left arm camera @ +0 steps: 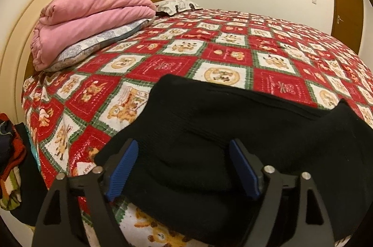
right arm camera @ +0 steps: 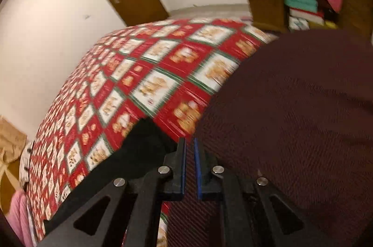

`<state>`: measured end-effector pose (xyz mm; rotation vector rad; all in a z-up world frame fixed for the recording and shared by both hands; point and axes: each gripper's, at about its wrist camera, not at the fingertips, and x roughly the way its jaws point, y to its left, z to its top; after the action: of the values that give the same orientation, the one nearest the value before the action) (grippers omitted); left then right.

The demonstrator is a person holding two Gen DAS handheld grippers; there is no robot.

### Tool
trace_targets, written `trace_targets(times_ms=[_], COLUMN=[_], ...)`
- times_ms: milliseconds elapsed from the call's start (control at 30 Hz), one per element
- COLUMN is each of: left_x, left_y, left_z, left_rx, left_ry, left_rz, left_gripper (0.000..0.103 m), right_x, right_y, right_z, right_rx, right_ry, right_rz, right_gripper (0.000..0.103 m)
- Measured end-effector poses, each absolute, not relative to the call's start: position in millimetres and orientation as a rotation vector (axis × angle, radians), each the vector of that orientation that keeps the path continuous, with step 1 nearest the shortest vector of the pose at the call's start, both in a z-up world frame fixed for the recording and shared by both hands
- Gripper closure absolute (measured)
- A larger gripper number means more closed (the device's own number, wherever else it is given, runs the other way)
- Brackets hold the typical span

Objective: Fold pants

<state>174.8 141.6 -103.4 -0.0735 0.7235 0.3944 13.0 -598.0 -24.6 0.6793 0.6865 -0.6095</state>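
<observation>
The black pants (left arm camera: 233, 130) are seen folded on the patterned bedspread (left arm camera: 163, 65), bunched between the wide-spread jaws of the left gripper (left arm camera: 184, 167); no pad is pressed on them. The right gripper (right arm camera: 190, 167) is held nearly closed on dark maroon fabric (right arm camera: 291, 118); open bedspread is left beyond the pants' far edge.

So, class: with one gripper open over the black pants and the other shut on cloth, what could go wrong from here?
1. The left gripper is open over the black pants, so the fold may slump loose.
2. The right gripper is shut on dark cloth that fills its blurred view; it could drag the pants off the bed.
</observation>
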Motion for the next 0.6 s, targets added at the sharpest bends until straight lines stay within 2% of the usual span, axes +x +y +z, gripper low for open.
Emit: trace_targets(times_ms=[33,67,100,167,200,400,467,533,567,600], left_x=[175,175,174,173,173,169,170,170,170,170], left_y=[143,146,149,151,150,148,148,150,150,150], left_z=[-104,-105,-105,-106,-105,-104,-105,-107,-108,-108], left_rx=[-0.076,-0.090,-0.108,-0.129,-0.124,-0.134,-0.135,-0.147,-0.153,-0.152], left_ry=[0.723,0.723,0.723,0.722,0.723,0.715,0.713,0.710,0.706,0.705], left_rz=[0.403,0.417,0.421,0.422,0.425,0.449,0.465,0.470,0.476,0.482], left_gripper=[0.009,0.007,0.004,0.003,0.003,0.002,0.000,0.000,0.000,0.000], right_x=[26,42,55,85,94,148,146,147,147,147], right_y=[-599,-600,-602,-602,-602,-604,-607,-601,-598,-594], right_z=[-23,-23,-26,-35,-40,-87,-87,-83,-81,-78], right_rx=[0.646,0.613,0.599,0.562,0.535,0.400,0.419,0.392,0.390,0.393], right_ry=[0.698,0.726,0.749,0.791,0.806,0.989,0.956,0.960,0.961,0.972], right_rz=[-0.575,-0.534,-0.509,-0.458,-0.445,-0.468,-0.462,-0.410,-0.364,-0.339], right_gripper=[0.094,0.082,0.061,0.035,0.034,0.034,0.036,0.058,0.083,0.087])
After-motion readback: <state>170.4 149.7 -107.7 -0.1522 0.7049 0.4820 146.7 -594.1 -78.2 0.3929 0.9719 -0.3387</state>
